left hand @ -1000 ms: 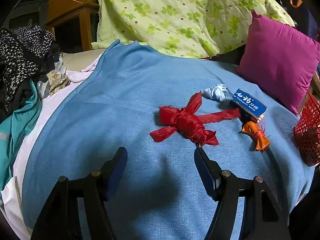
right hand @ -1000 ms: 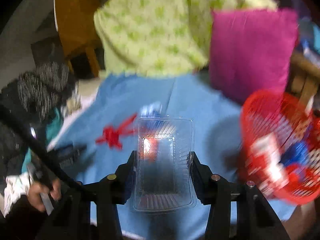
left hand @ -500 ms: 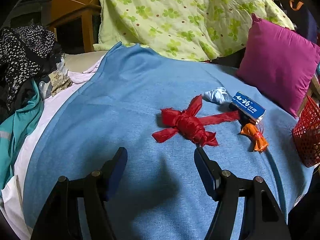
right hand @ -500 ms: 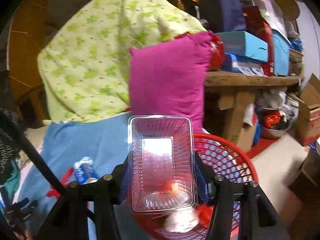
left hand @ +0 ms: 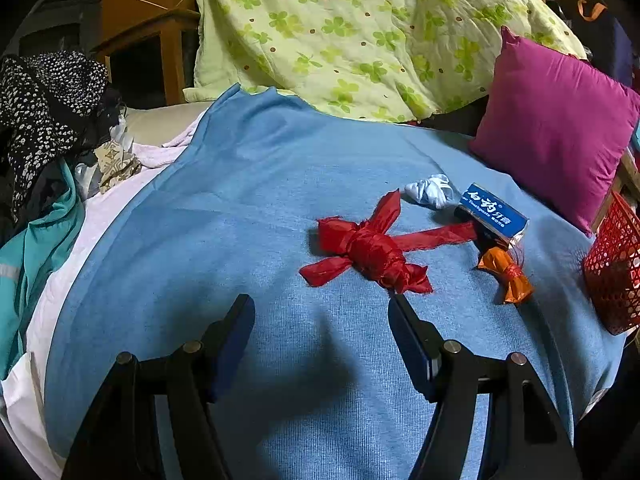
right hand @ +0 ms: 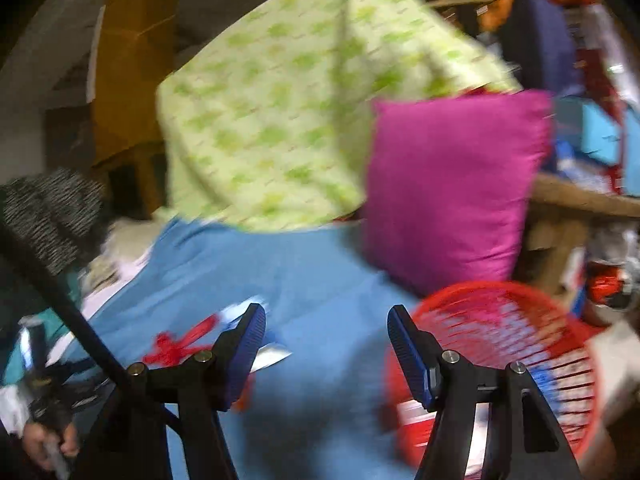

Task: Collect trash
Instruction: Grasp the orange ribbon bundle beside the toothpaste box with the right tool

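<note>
In the left wrist view, a knotted red plastic bag (left hand: 370, 246) lies on the blue blanket (left hand: 224, 216), with a white crumpled wad (left hand: 430, 192), a blue toothpaste box (left hand: 492, 212) and an orange wrapper (left hand: 508, 276) to its right. My left gripper (left hand: 320, 320) is open and empty, just short of the red bag. The red mesh basket (left hand: 612, 268) sits at the right edge. In the blurred right wrist view, my right gripper (right hand: 326, 330) is open and empty, with the red basket (right hand: 496, 360) to its lower right holding trash; the red bag (right hand: 176, 344) shows left.
A magenta pillow (left hand: 556, 120) and a green clover quilt (left hand: 360, 32) lie at the back. Clothes (left hand: 44, 128) are piled at the left. A wooden shelf (right hand: 580, 200) with boxes stands to the right behind the basket.
My right gripper held a clear plastic tray over the red basket and has let it go; it now stands open and swings back left. The left gripper has barely moved.
</note>
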`<state>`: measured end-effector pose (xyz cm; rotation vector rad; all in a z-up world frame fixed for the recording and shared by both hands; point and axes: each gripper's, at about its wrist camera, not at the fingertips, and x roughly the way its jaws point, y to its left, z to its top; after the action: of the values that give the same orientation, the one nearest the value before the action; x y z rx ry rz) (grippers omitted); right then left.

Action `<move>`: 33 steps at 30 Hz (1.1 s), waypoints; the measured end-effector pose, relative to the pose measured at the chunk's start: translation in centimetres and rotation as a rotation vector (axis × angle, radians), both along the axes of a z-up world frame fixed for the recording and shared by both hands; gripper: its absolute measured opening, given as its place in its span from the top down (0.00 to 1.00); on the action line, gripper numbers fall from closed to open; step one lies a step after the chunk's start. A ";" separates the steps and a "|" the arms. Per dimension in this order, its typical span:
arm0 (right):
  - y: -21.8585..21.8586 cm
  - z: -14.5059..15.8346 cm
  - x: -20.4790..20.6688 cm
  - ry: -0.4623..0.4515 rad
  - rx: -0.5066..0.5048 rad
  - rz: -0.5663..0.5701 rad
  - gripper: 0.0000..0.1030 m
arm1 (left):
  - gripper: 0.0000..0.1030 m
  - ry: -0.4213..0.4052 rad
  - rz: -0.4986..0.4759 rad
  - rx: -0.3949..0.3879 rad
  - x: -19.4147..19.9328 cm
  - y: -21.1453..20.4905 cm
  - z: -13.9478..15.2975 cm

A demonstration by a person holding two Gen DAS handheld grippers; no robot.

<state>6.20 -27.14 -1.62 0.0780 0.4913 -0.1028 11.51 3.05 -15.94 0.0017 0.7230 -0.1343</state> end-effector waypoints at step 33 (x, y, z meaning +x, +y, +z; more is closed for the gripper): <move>4.9 -17.8 14.1 0.515 0.353 0.182 0.66 | 0.32 0.118 -0.061 -0.069 7.8 -3.1 -1.9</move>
<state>20.29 -22.26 -19.42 0.3572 1.0251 0.1487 19.28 -0.04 -17.87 -0.0504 0.8357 -0.2188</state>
